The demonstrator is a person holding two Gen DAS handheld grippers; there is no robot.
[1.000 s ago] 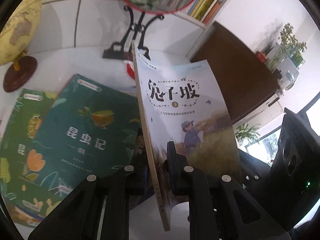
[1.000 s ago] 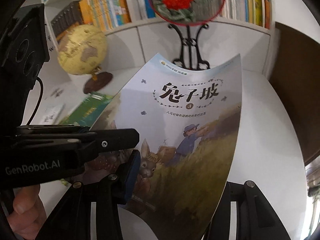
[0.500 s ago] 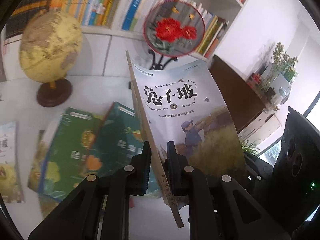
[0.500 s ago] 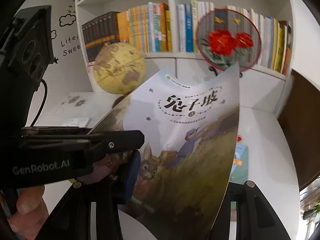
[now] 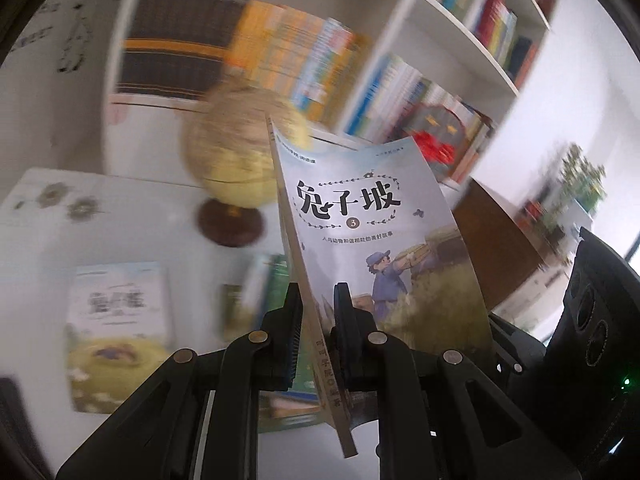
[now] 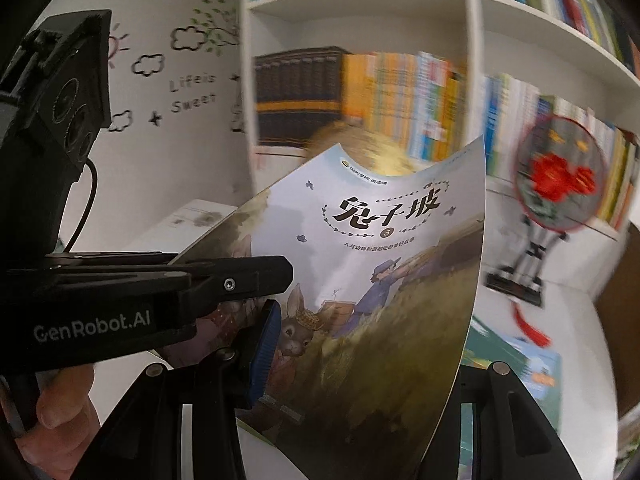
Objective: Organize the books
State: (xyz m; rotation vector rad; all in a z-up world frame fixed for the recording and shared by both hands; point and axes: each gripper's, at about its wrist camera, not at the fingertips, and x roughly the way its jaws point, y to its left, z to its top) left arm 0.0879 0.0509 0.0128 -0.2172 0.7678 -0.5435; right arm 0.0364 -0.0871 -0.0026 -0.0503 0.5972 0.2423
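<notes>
Both tools are holding one book up in front of the bookshelf (image 6: 472, 12).
The left tool (image 5: 318, 344) is clamping the rabbit-cover book (image 5: 384, 248) near its spine; the right tool (image 6: 360, 364) is pinching the same book's bowed cover. Below the book, the globe (image 5: 236, 152) is standing on the white bench (image 5: 132, 220) among other books (image 5: 120, 332).

The left gripper (image 5: 316, 320) is clamped tight on the spine edge of the paperback (image 5: 384, 248), angled downward. The right gripper (image 6: 360, 364) has its jaws partly apart — the cover's free edge bows between them. Fingers (image 6: 60, 412) wrap the left handle.
</notes>
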